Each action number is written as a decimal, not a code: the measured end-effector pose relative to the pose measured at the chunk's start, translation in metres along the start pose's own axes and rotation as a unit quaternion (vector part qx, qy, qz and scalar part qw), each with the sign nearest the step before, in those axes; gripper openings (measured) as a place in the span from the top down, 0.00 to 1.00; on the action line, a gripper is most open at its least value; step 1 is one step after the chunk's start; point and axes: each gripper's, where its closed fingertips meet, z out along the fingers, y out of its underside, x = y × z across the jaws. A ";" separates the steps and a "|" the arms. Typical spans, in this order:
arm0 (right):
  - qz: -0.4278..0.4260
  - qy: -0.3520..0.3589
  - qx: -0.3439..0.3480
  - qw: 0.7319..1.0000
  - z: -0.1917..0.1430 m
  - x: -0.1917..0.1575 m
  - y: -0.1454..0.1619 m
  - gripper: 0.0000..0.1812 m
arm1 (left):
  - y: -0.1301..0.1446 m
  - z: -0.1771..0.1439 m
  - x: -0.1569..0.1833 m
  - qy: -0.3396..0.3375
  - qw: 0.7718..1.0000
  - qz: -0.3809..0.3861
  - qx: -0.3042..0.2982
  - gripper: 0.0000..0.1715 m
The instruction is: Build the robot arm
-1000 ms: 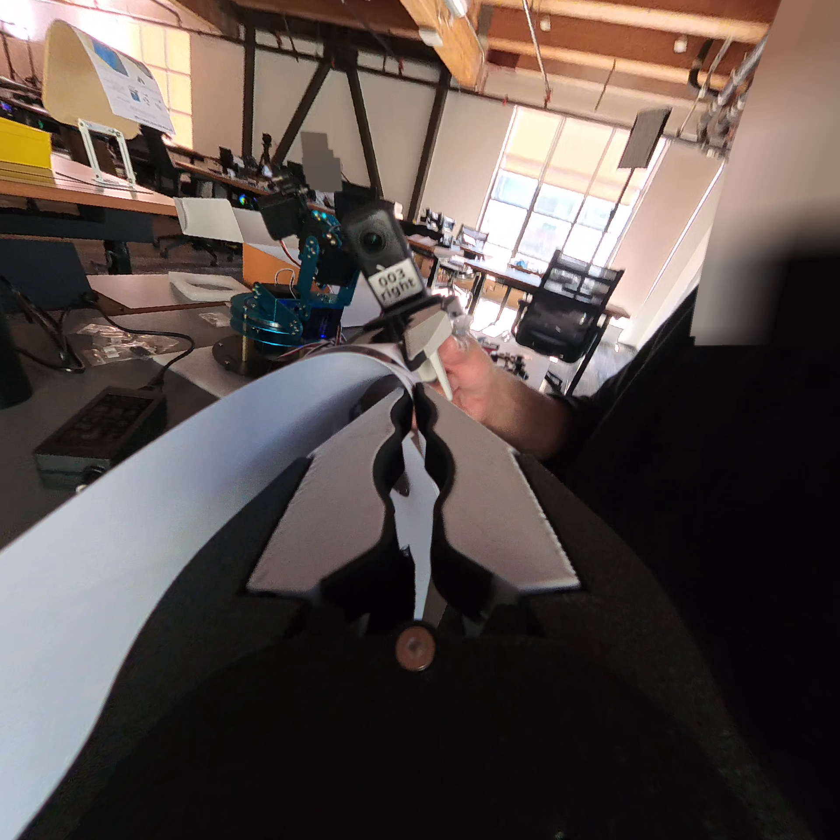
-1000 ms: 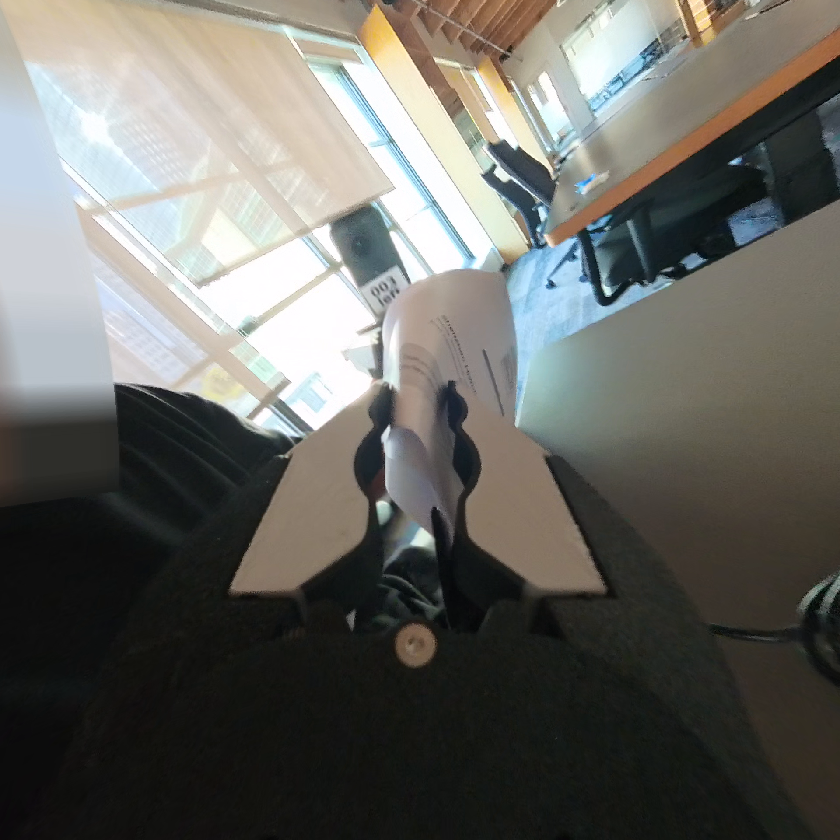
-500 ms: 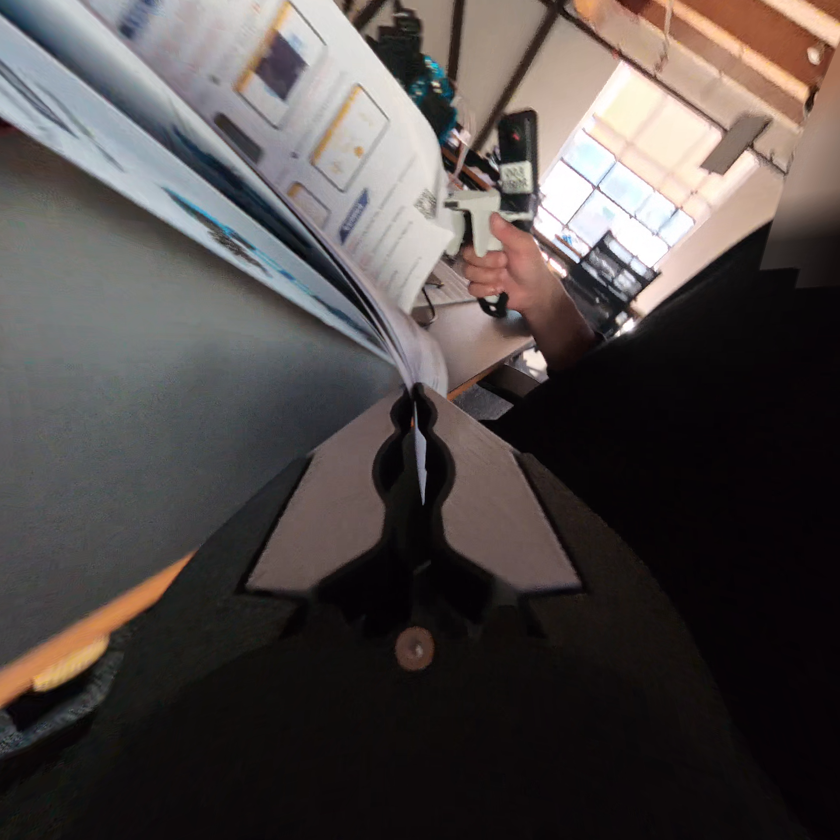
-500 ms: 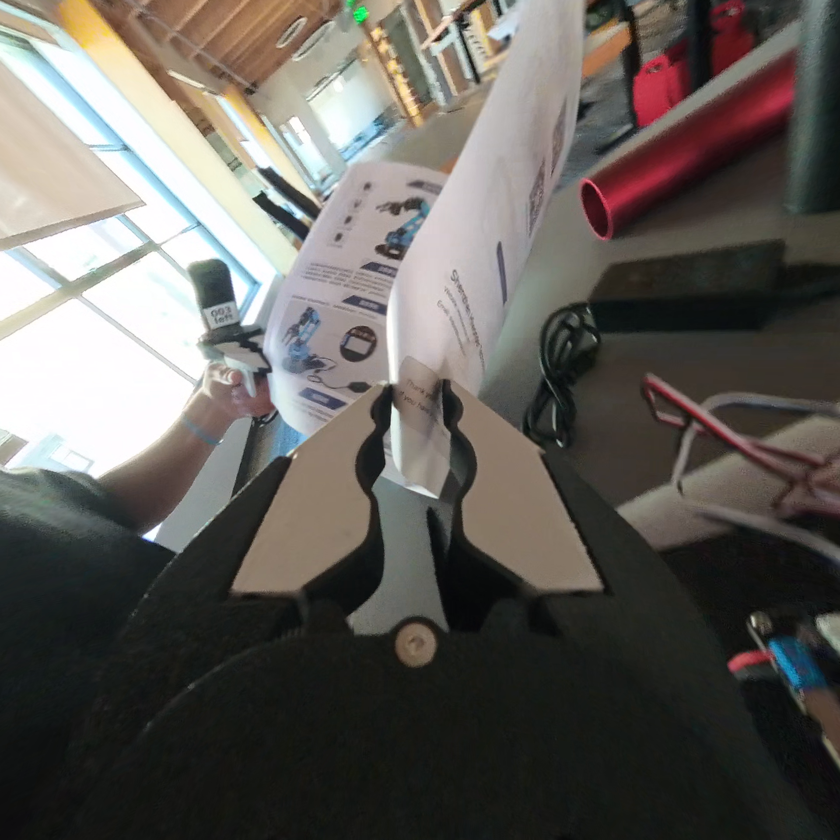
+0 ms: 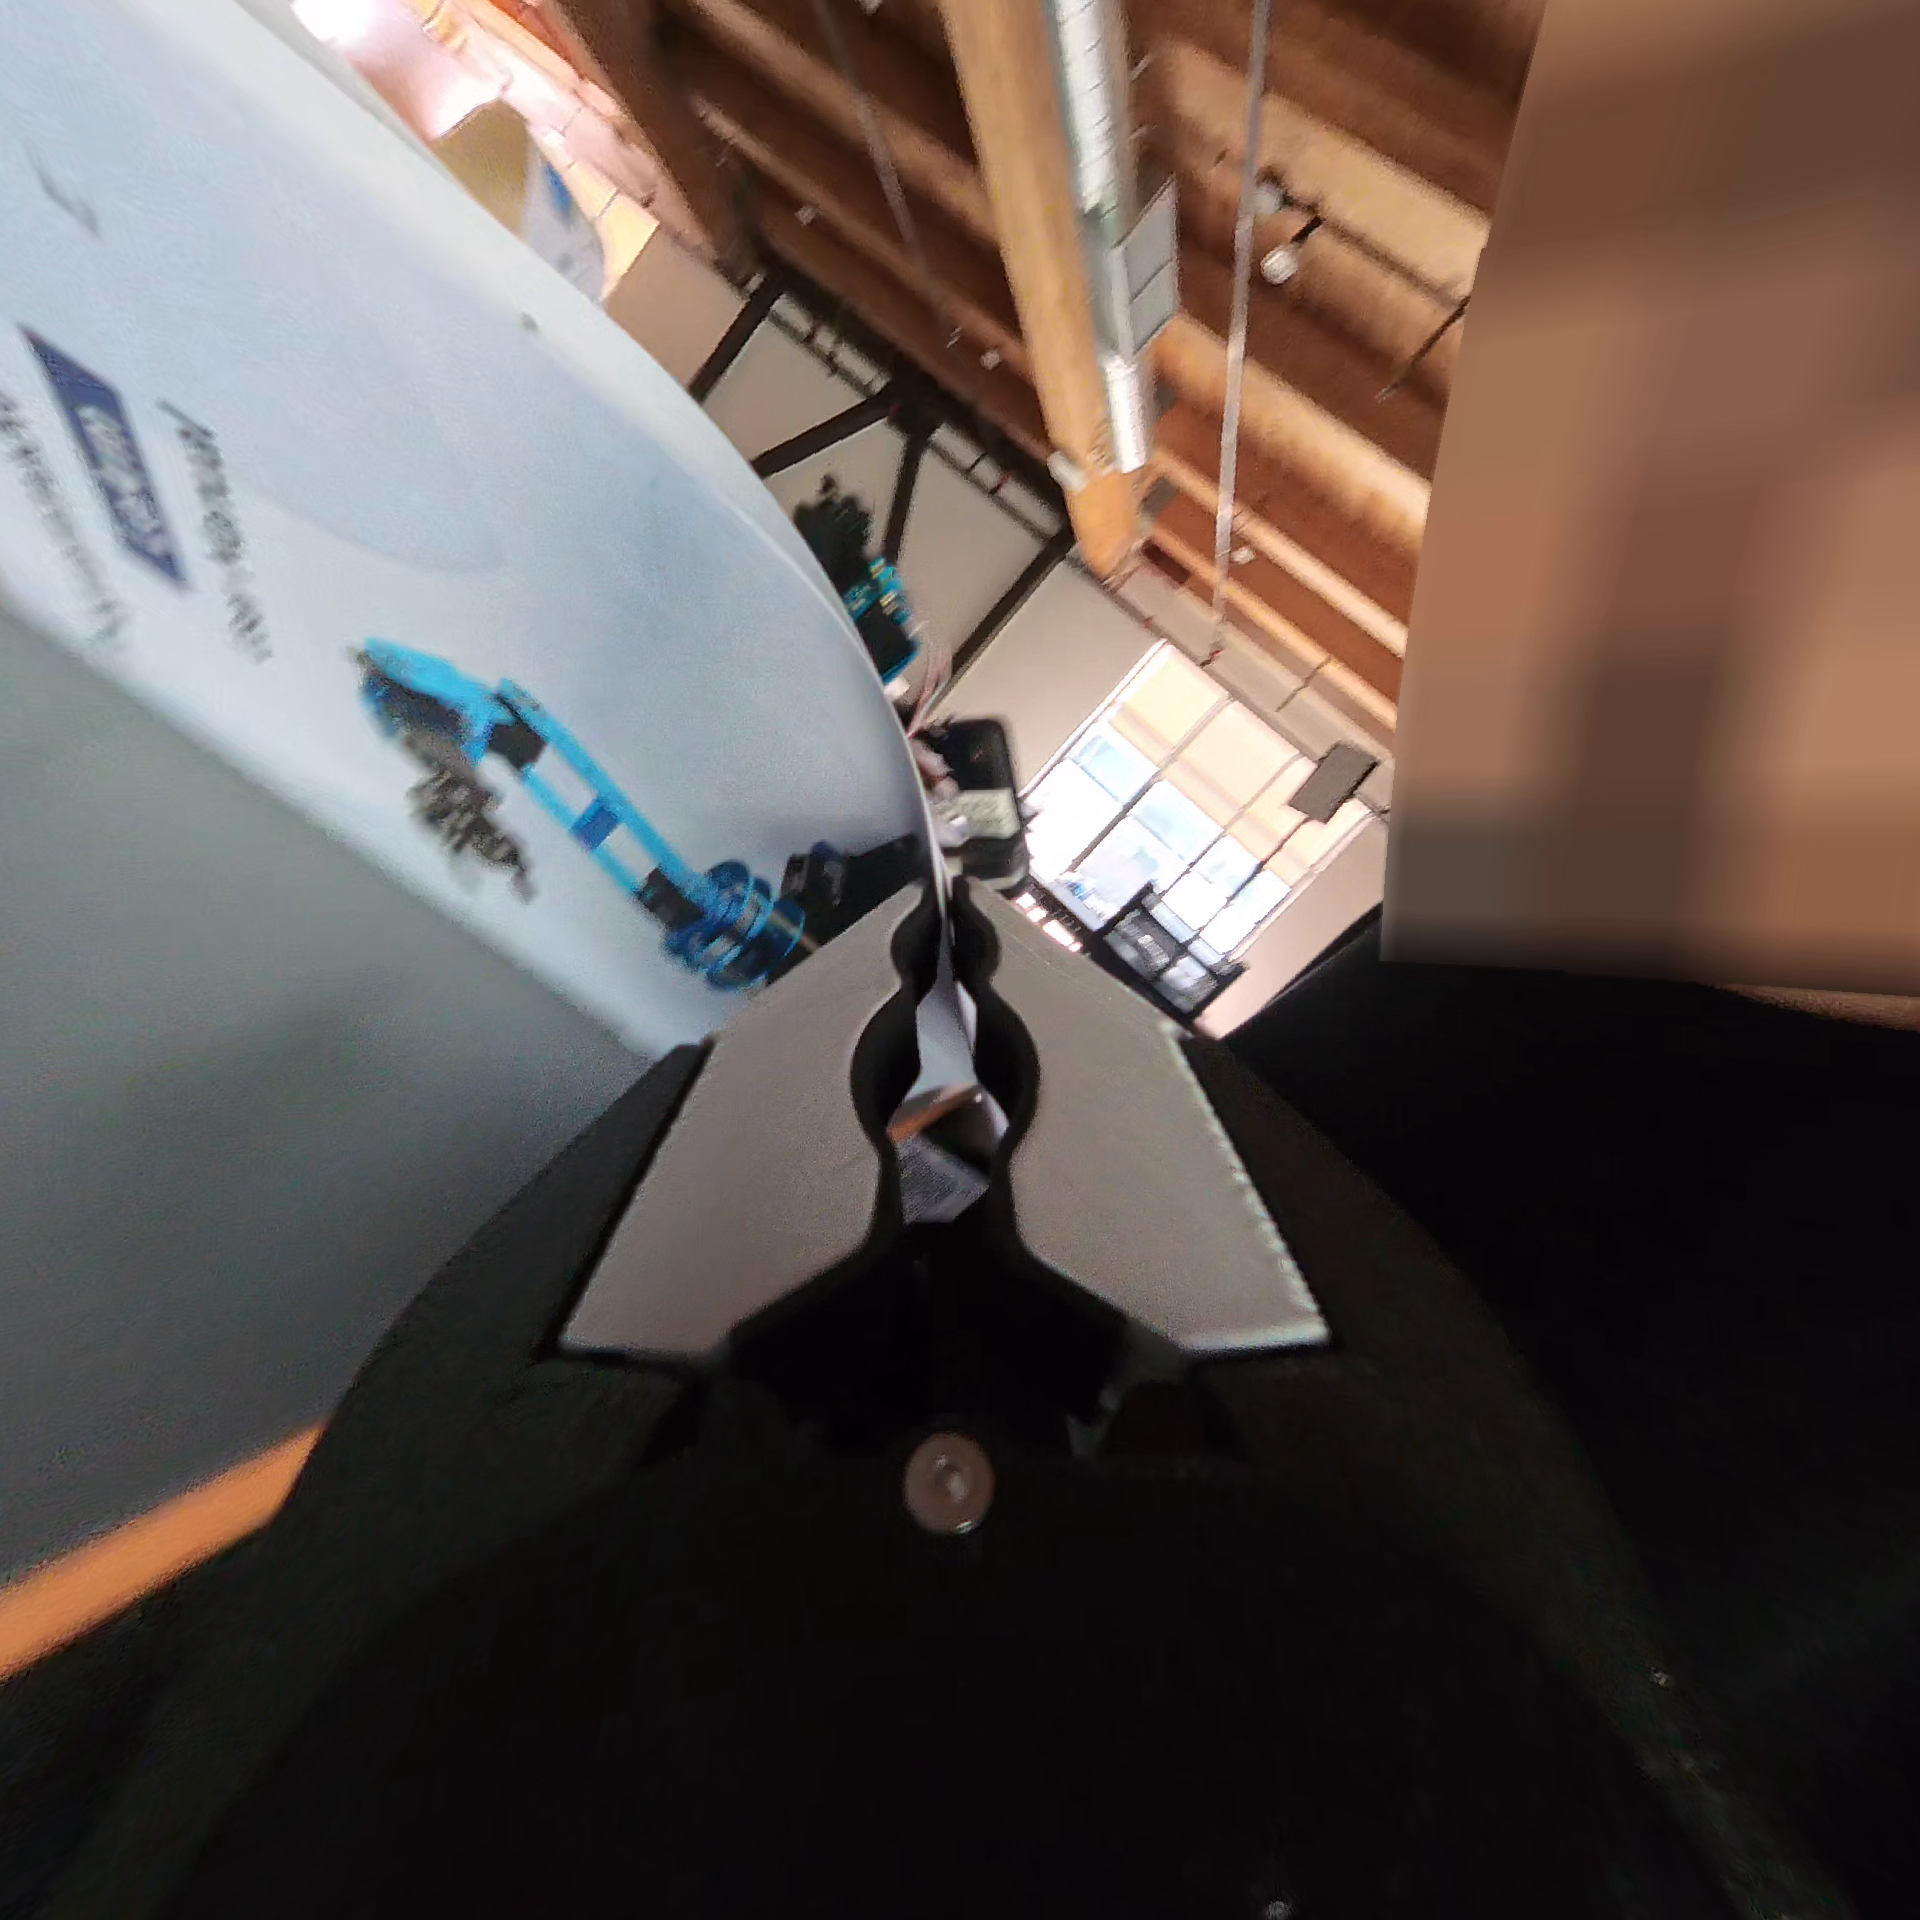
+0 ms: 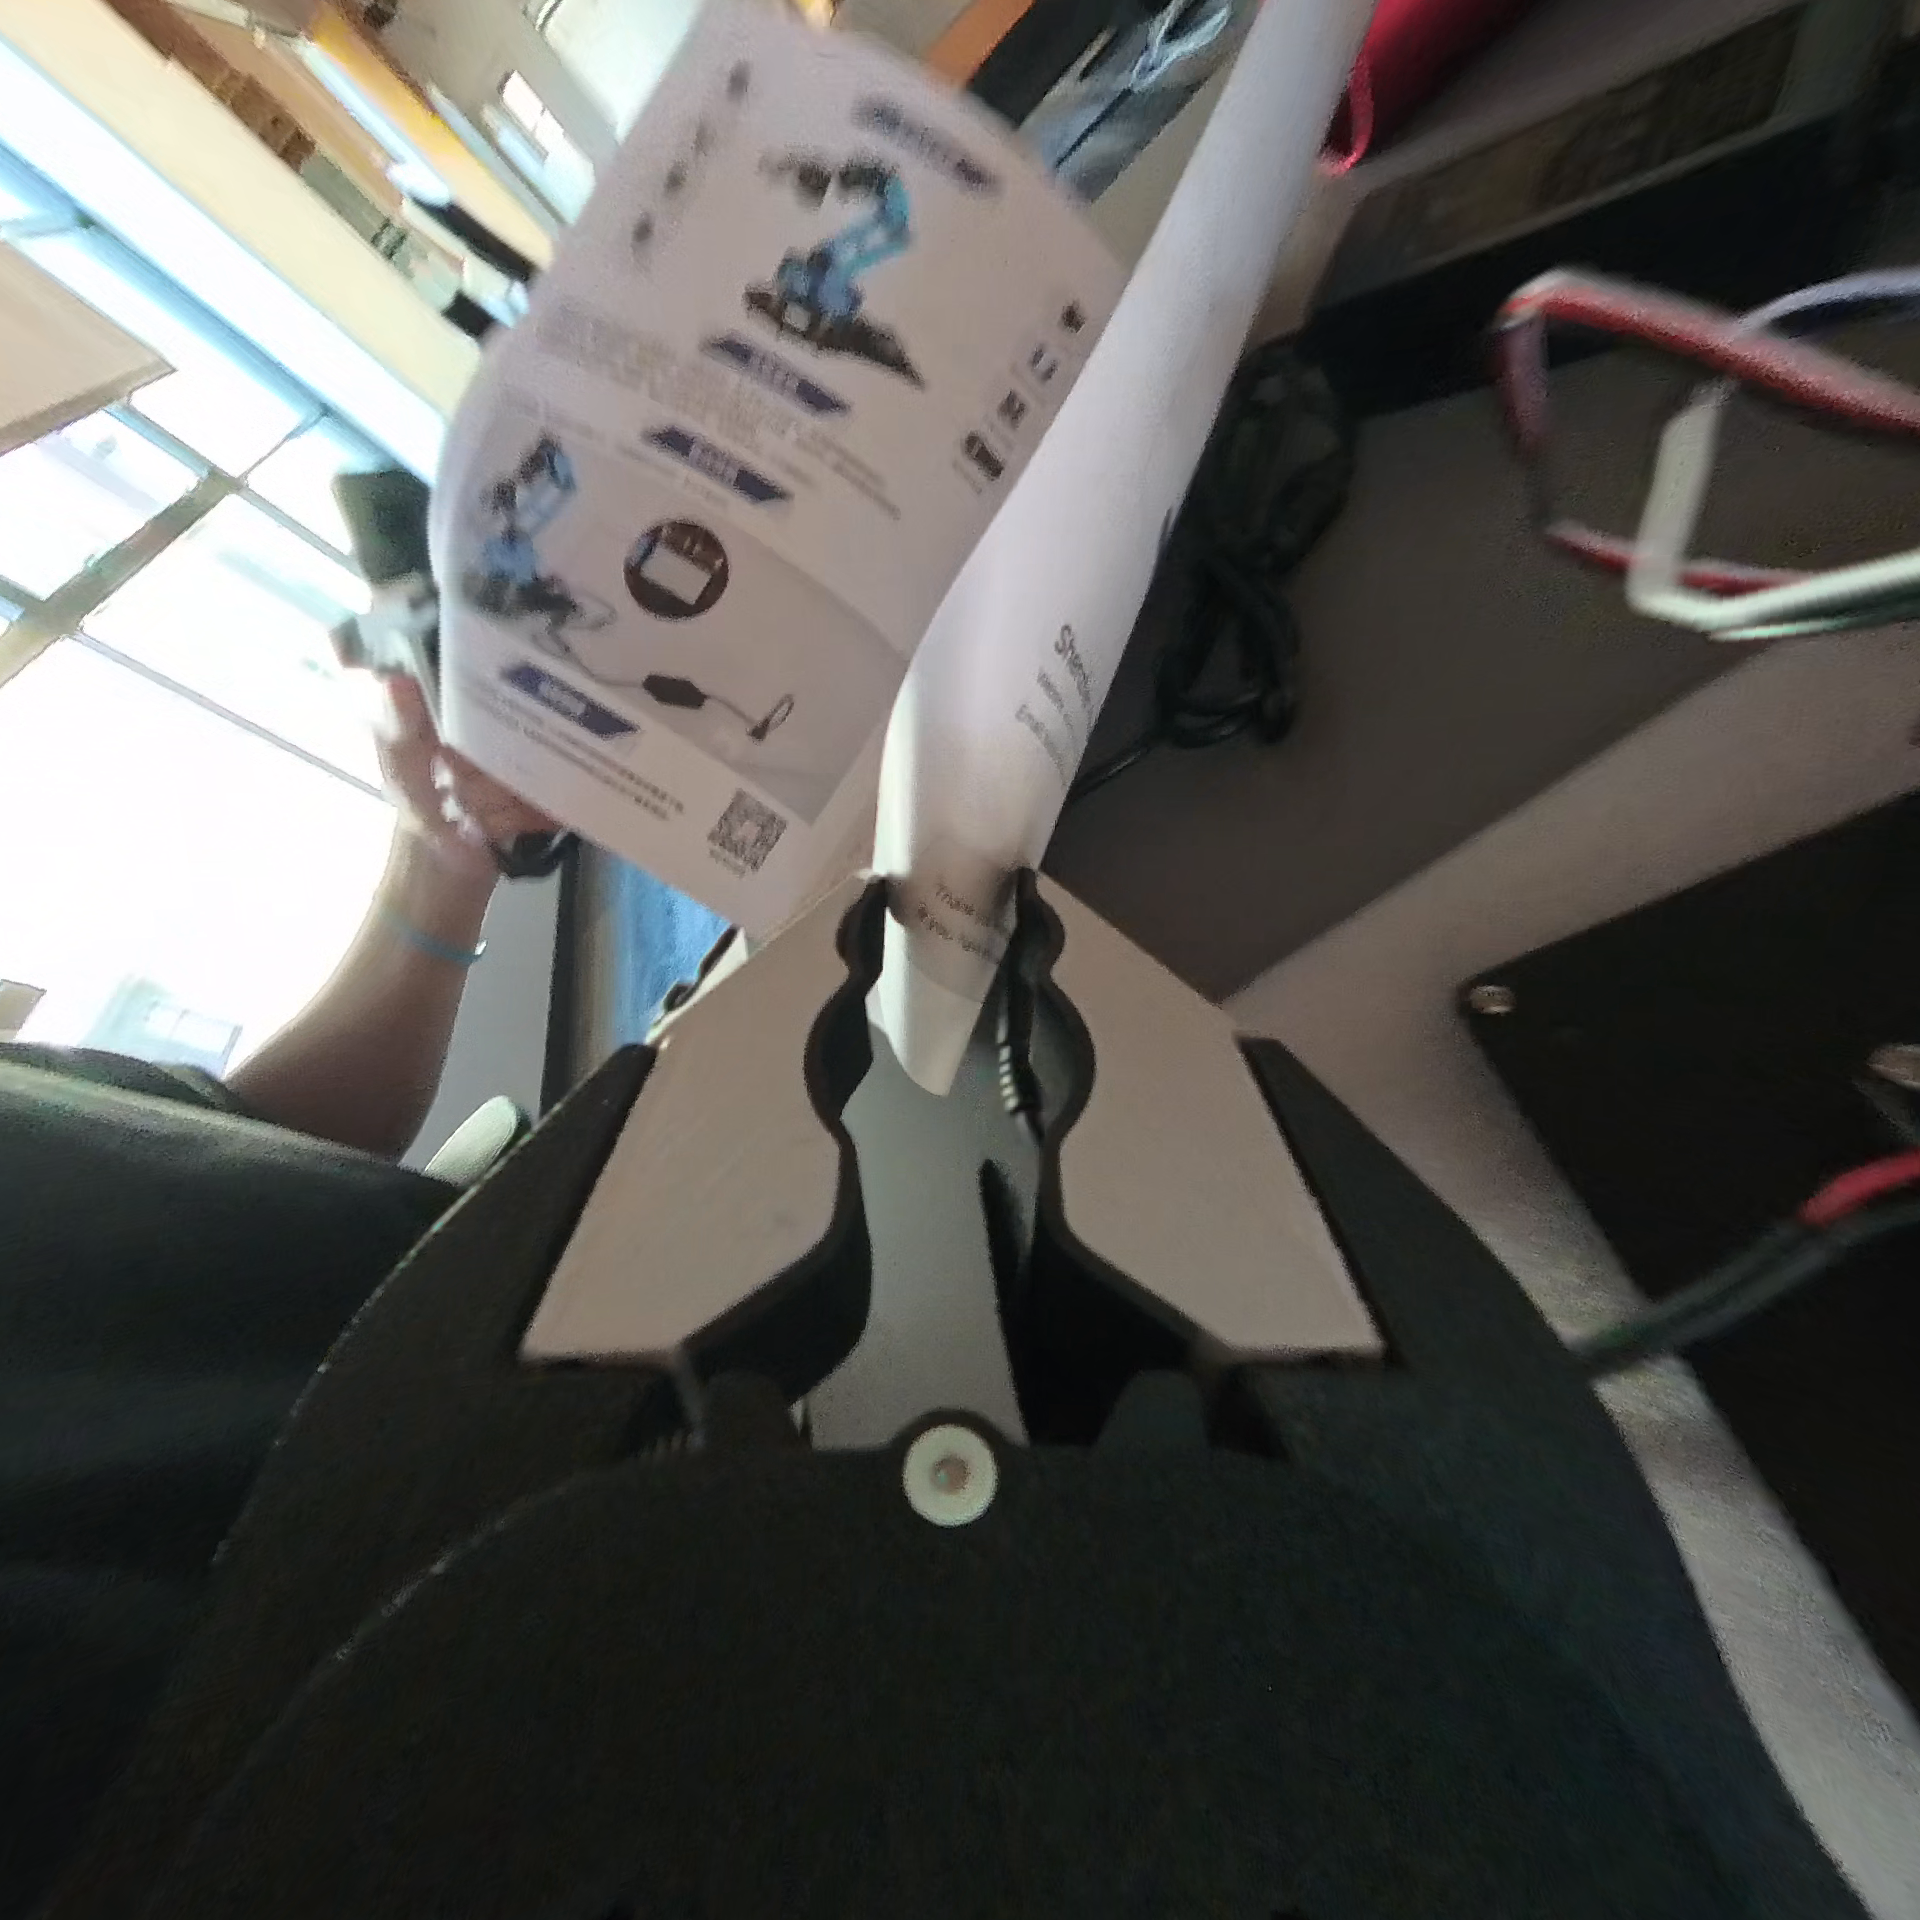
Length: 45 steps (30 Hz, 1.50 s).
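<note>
White printed sheet, apparently clamped in both claws.

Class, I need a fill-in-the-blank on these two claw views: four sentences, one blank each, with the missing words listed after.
1. Both claws are shut on one printed ____.
2. The arm pictured on the sheet is coloured ____.
3. Beyond the right claw, a coiled black ____ lies on the table.
4. The left claw points up toward a ceiling of ____ beams.

Missing: sheet; blue; cable; wooden

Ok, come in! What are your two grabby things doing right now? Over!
Left tool shut on the paper sheet. Right tool shut on its other edge. Sheet held up, curved, above the grey table. Black cable lies beneath.
</note>
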 end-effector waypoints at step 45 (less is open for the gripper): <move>-0.211 0.018 -0.091 0.973 0.059 -0.058 0.013 0.71 | -0.016 0.014 0.011 0.007 0.996 -0.070 0.055 1.00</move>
